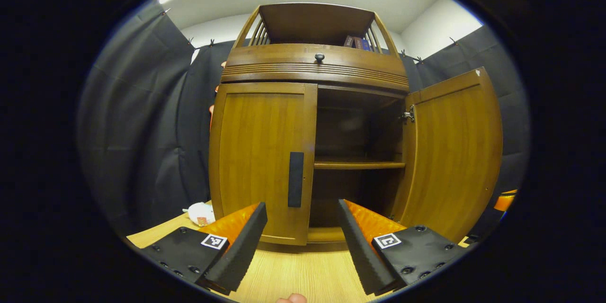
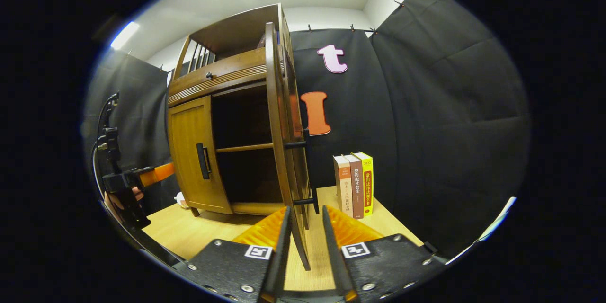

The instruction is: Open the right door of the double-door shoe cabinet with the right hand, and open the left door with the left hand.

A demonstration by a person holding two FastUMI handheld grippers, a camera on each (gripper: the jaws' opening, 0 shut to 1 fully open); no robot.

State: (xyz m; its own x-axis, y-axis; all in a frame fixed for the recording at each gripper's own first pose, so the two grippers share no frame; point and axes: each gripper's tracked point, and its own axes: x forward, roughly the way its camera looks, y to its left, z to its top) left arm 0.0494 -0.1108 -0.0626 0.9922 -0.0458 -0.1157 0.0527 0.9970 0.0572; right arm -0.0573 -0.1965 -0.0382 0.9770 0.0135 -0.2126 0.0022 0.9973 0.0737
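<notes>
half done, by the look of it: the right door [image 1: 450, 151] stands swung wide, its edge caught between the fingers of the right gripper [image 2: 305, 241], though whether both press on it i cannot tell. the left door [image 1: 260, 161] is still shut, straight ahead of the left gripper [image 1: 303, 227], whose fingers are spread with nothing held, just short of the dark handle [image 1: 296, 179]. left to do: grip that handle and pull.

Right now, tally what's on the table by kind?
Cabinet: 1
Upright books beside the cabinet: 3
Small white item at the cabinet's left foot: 1
Total: 5
</notes>
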